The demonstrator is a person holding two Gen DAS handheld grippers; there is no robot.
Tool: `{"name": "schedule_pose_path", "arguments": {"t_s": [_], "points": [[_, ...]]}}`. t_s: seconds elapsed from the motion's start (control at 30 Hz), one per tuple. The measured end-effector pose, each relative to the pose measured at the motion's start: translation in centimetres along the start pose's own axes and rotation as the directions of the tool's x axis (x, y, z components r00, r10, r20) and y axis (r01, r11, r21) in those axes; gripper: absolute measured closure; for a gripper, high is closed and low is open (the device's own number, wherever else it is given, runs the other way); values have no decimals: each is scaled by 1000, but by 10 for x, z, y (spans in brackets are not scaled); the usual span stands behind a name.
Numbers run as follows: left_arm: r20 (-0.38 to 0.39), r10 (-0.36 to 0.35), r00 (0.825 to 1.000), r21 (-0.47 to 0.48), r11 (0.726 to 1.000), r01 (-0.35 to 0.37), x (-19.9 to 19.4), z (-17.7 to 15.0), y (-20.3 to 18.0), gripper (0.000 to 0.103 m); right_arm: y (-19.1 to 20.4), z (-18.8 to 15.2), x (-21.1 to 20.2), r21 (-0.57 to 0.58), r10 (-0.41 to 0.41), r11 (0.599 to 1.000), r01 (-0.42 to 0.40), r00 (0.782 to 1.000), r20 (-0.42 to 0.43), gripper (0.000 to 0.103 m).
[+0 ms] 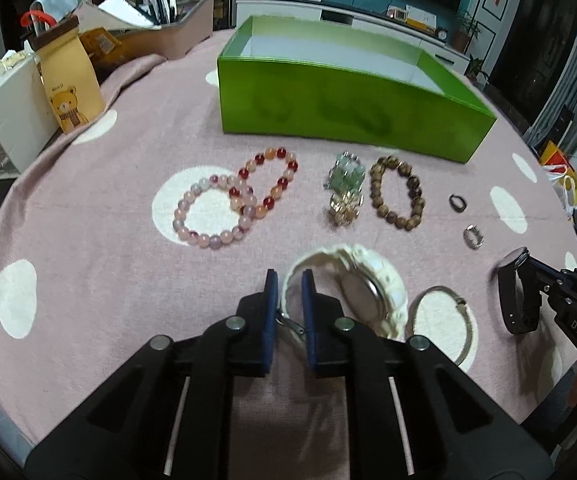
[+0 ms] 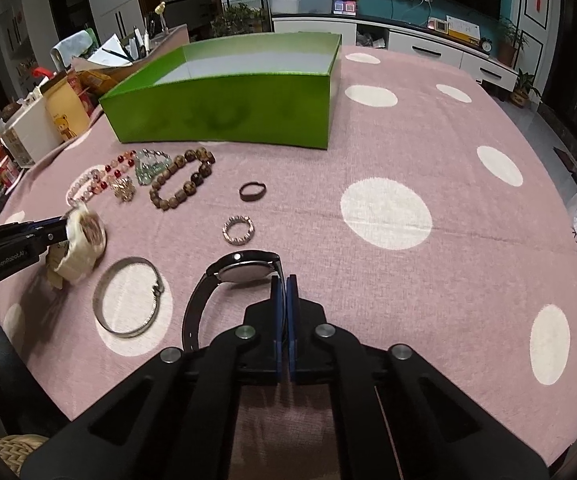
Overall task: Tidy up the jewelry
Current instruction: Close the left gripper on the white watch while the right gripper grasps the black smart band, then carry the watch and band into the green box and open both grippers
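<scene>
In the left wrist view, the left tool (image 1: 289,280) sits at the bottom centre, its blue pads pinching the strap of a white watch (image 1: 362,292) just above them. To the right of the watch a silver bangle (image 1: 444,326) lies flat on the counter (image 1: 88,208), which is covered by a pink cloth with white dots. At the right edge the right tool (image 1: 526,270) grips a black watch (image 1: 514,292). Across the middle of the frame lie a pale pink bead bracelet (image 1: 210,212) overlapping a red bead bracelet (image 1: 268,182), then a green and gold cluster (image 1: 344,188), a brown bead bracelet (image 1: 398,192) and two small rings (image 1: 458,203) near the right. An open green box (image 1: 348,112) stands above them in the upper centre; bare cloth stretches to the lower left, and clutter crowds the upper left edge. In the right wrist view, the right tool (image 2: 284,280) at the bottom centre is pressed together on the black watch's (image 2: 244,266) strap. The silver bangle (image 2: 128,298) lies to the lower left, and the left tool (image 2: 62,232) enters from the left edge holding the white watch (image 2: 84,240). A sparkly ring (image 2: 239,230) and a dark ring (image 2: 252,191) lie above the black watch, with the bracelets at centre left before the green box (image 2: 224,108). The whole right half of the cloth is open, running to the counter's curved edge.
</scene>
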State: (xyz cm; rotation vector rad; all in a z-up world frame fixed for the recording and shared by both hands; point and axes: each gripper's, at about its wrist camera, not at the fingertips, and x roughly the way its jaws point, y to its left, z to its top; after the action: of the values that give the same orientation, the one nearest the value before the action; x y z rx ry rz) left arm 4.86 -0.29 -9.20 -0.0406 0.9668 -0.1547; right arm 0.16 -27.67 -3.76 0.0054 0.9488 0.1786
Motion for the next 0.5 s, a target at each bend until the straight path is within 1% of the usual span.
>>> {"name": "schedule_pose_path", "arguments": {"t_s": [0.23,0.5], "points": [[58,0,998,6,1000,0,-19,14,1,92,1,20,-18,-11,2,1000,-1,998,70,101],[133,17,991,39,999,-22,-34,50,0,91,7,56,-27,-47,0,999,7,988,151,101]]}}
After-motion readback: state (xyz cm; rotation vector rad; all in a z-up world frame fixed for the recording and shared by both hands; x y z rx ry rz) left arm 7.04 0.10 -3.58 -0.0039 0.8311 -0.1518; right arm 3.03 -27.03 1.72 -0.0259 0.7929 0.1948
